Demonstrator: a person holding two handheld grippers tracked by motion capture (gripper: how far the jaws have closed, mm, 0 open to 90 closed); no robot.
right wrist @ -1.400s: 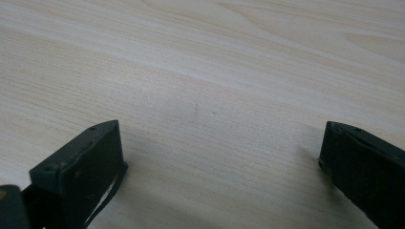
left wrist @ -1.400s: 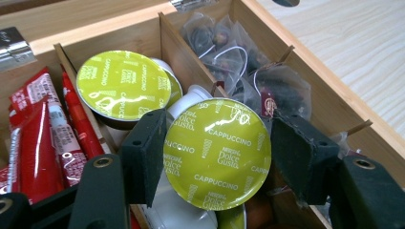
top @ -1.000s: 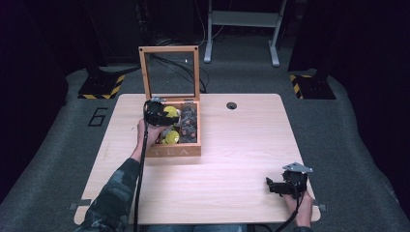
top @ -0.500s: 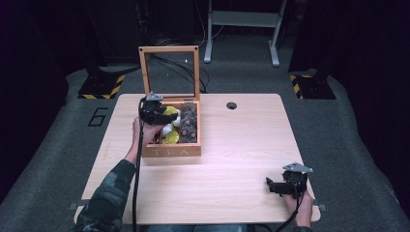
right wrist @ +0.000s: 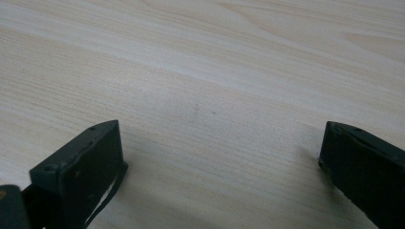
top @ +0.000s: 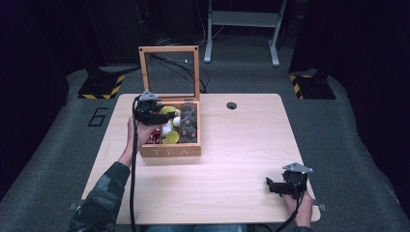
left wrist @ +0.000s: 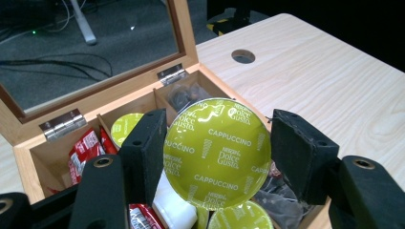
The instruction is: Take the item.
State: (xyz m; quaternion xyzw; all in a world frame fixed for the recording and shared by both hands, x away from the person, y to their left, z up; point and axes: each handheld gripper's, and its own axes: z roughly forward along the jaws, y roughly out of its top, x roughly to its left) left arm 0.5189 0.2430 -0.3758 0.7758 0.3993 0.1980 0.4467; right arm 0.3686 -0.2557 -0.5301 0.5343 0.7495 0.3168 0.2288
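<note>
Left gripper [left wrist: 217, 152] has its fingers [left wrist: 143, 152] pinching a green capsule [left wrist: 217, 152] by the rim, one finger on each side. The foil lid faces the cam, reads "Cappuccino" and "Dolce Gusto" all over. Capsule is up in the air, right over the open box [left wrist: 28, 167], not touching anything below afaict.

In the high view the left gripper [top: 162, 113] sits above the left half of the box [top: 169, 151], w/ the hand [top: 138, 133] under and behind it, and the capsule [top: 168, 111] shows as a yellow-green blob at the fingers. Box is wood, says TEA on the front, and the glass lid [top: 169, 50] stands straight up at the back on two hinges.

Inside the box: another green capsule [left wrist: 125, 128] in the back compartment, one more [left wrist: 241, 217] just under the held one, something white [left wrist: 174, 210] beside it, red packets [left wrist: 86, 148] on the left, dark wrapped stuff [left wrist: 186, 95] in the far right compartment. Can't tell exactly what the dark bits are, too murky.

Right gripper [top: 283, 186] is parked near the front right corner of the table [top: 241, 145], well apart from the box. Its fingers [right wrist: 83, 167] are spread wide w/ just bare wood grain between them, low over the table top.

Round cable hole [top: 231, 105] in the table, right of the box near the back edge.
</note>
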